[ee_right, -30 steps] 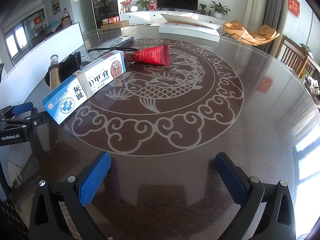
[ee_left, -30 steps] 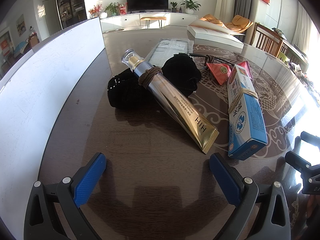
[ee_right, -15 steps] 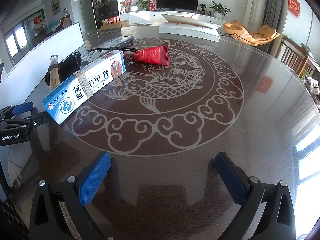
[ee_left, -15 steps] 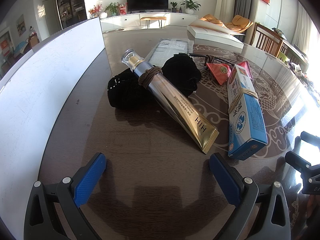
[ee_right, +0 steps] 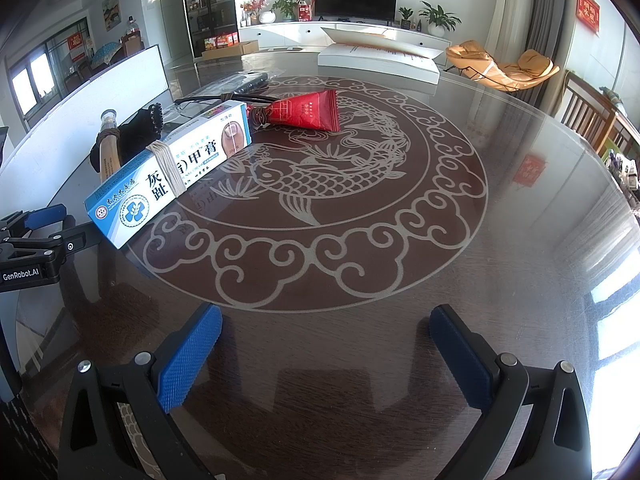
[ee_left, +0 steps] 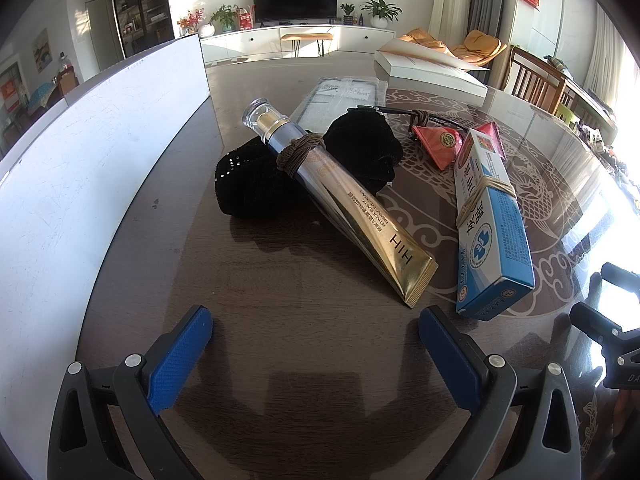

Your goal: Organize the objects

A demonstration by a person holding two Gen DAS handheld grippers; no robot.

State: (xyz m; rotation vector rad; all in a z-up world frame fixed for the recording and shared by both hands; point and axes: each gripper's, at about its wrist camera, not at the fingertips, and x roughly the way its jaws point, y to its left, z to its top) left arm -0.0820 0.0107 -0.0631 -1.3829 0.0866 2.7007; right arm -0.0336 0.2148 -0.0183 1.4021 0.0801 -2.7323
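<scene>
In the left wrist view, the left gripper (ee_left: pixel 314 330) sits at the bottom of the frame with its blue-padded jaws spread wide and nothing between them, above the dark wooden table (ee_left: pixel 280 312). At centre, a gold cream tube (ee_left: pixel 352 212) lies diagonally, its clear cap toward the upper left, a brown hair tie (ee_left: pixel 298 152) wound around its neck. It rests across a black velvet pouch (ee_left: pixel 256 188). To the right lies a blue and white ointment box (ee_left: pixel 490 224) wrapped with rubber bands (ee_left: pixel 486 188), and above it a red packet (ee_left: pixel 438 146). A white board (ee_left: pixel 80 168) fills the left side.

In the right wrist view, the right gripper (ee_right: pixel 324 334) is likewise wide open and empty at the bottom, over the fish-patterned tabletop. The ointment box (ee_right: pixel 172 172) lies at centre left, the red packet (ee_right: pixel 308 112) just above it, and the tube and pouch behind the box.
</scene>
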